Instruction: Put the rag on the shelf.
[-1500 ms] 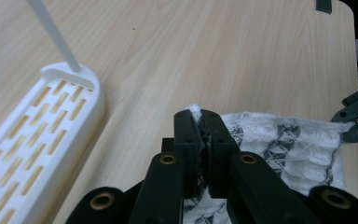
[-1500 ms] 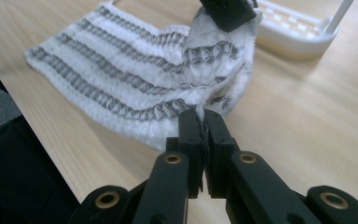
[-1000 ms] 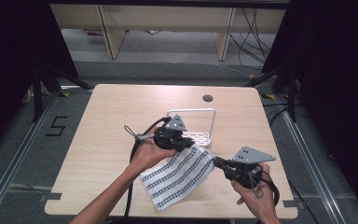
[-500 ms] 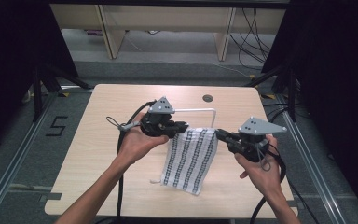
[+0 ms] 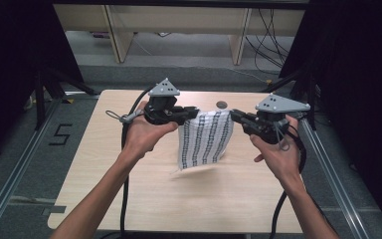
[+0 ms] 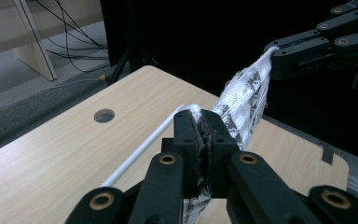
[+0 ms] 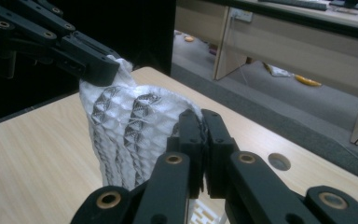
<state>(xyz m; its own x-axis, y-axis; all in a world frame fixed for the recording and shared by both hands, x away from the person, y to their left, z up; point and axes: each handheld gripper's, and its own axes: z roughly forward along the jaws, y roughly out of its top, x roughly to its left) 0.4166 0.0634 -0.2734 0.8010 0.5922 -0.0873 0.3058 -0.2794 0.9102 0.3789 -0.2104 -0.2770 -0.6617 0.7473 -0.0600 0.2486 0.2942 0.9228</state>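
A: What had changed since a second earlier?
B: The cloth (image 5: 205, 140) had lain flat on the bench (image 5: 129, 194); it now hung in the air, well clear of it.
A: And the grippers?
B: The left gripper (image 5: 195, 111) was clamped on one top corner, the right gripper (image 5: 235, 114) on the other, both raised. The white wire rack (image 6: 140, 149) stood behind, nothing visible in it.

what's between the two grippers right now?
The patterned cloth spans the gap: the left gripper pinches one top corner, the right gripper the other, and it hangs above the table. Clearest in the high view.
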